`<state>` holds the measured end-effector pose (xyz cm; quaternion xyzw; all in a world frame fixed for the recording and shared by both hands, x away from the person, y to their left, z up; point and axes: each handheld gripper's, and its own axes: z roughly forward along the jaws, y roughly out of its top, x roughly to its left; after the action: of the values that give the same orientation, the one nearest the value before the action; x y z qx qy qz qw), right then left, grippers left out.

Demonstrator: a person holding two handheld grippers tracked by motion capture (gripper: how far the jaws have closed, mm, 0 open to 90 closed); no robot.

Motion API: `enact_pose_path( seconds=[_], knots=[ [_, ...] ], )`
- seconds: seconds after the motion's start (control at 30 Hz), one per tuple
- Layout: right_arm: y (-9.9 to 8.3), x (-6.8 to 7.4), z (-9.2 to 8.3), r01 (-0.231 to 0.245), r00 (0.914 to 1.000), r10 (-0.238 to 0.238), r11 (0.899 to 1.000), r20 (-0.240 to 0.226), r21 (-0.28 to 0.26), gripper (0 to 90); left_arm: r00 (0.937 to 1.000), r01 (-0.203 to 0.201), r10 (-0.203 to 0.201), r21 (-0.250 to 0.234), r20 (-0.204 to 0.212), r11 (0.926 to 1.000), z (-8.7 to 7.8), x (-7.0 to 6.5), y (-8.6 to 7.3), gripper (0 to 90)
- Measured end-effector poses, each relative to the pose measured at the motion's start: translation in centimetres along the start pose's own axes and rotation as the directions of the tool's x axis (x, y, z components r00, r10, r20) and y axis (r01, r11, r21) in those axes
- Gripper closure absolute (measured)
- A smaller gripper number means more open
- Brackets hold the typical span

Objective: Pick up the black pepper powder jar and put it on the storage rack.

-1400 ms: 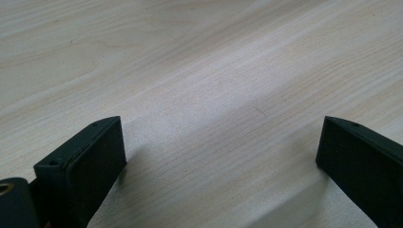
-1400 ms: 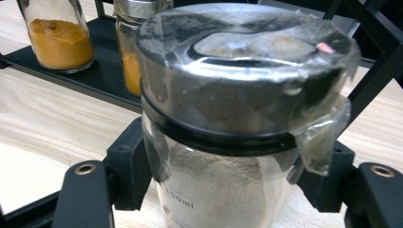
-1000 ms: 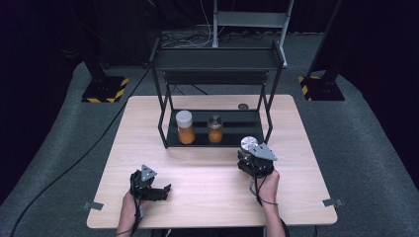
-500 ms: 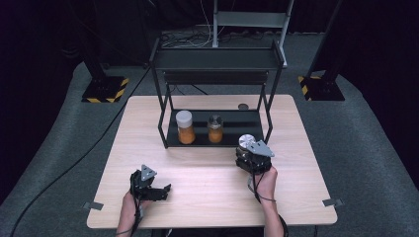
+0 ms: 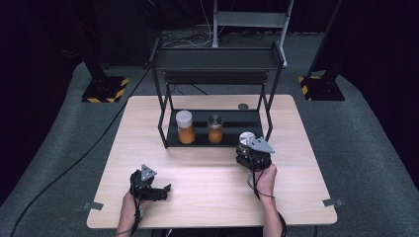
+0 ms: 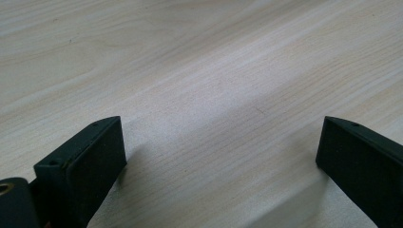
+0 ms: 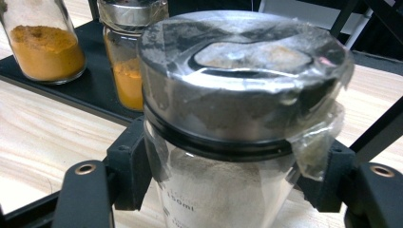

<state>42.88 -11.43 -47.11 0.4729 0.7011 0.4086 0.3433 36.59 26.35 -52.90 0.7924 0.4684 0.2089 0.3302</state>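
Note:
My right gripper (image 5: 247,149) is shut on a glass jar (image 7: 228,190) of pale grey powder with a silver metal lid (image 5: 246,138) and clear film tucked under the lid. It holds the jar upright just in front of the right end of the black rack (image 5: 215,59). Two jars of orange powder stand on the rack's bottom shelf (image 5: 232,136): a white-lidded one (image 5: 185,127) at the left and a smaller metal-lidded one (image 5: 215,129) beside it. My left gripper (image 5: 159,191) rests low over the table (image 5: 207,182) at the front left, open, with bare wood between its jaws (image 6: 218,152).
The rack's black legs (image 5: 270,121) and top tray stand over the back half of the table. A small round dark object (image 5: 242,106) lies on the table behind the rack. Black stands with striped bases (image 5: 106,91) sit on the grey floor beyond.
My right gripper, with the jar in it, has edged slightly toward the rack. The left gripper has not moved.

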Motion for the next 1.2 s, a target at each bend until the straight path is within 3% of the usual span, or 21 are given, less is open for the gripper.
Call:
enact_pose_path(
  seconds=[1.2],
  knots=[
    [1.1, -0.5, 1.9, -0.019, 0.9998, 0.019, 1.0, -0.001, -0.005, 30.2, 0.9999, -0.01, 0.01, -0.001, -0.007, 1.0, -0.1, -0.1, 0.0, 2.3]
  ],
)
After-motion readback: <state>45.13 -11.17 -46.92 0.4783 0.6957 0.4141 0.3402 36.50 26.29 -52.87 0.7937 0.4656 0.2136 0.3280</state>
